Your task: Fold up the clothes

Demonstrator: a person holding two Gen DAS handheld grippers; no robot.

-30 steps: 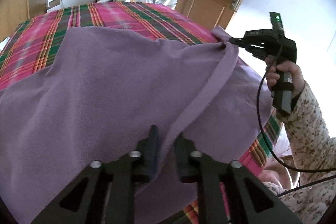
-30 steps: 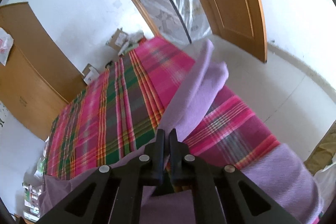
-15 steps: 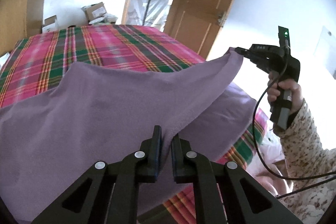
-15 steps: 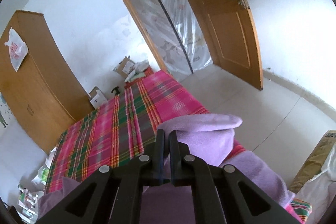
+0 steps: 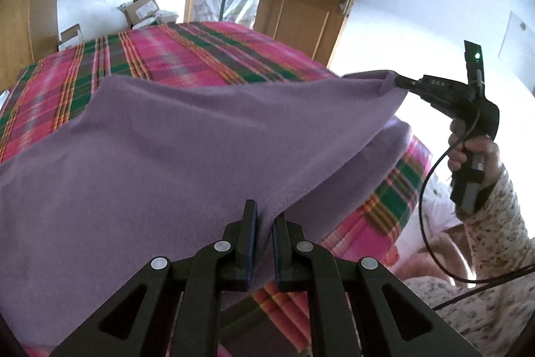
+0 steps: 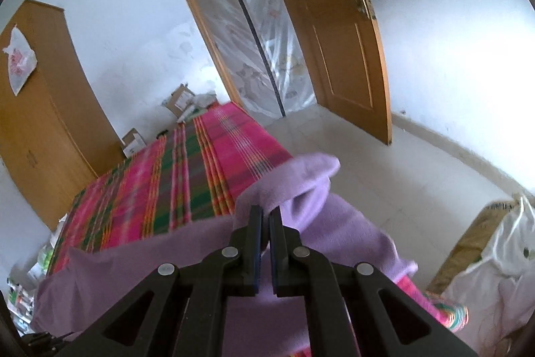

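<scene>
- Over a bed with a pink and green checked cover (image 5: 207,56), a purple cloth (image 5: 174,149) is held up by two of its corners, one in each gripper.
- The left gripper (image 5: 264,216) has its jaws narrowed on the near edge of the cloth, with the fabric pinched between them.
- The right gripper (image 6: 265,213) is likewise closed tight on a bunched corner of the cloth, which pokes out past its tips in a soft fold.
- In the left wrist view the right gripper shows from the side, raised off to the right of the bed, and a hand (image 5: 474,149) in a flowered sleeve (image 5: 501,223) grips its handle.
- The upper layer of the cloth is stretched taut between the two grippers, while a lower layer lies on the cover beneath it.
- Beyond the bed stand a wooden door (image 6: 334,22), open, a wooden wardrobe (image 6: 43,109), and some cardboard boxes (image 6: 180,99) against the white wall.
</scene>
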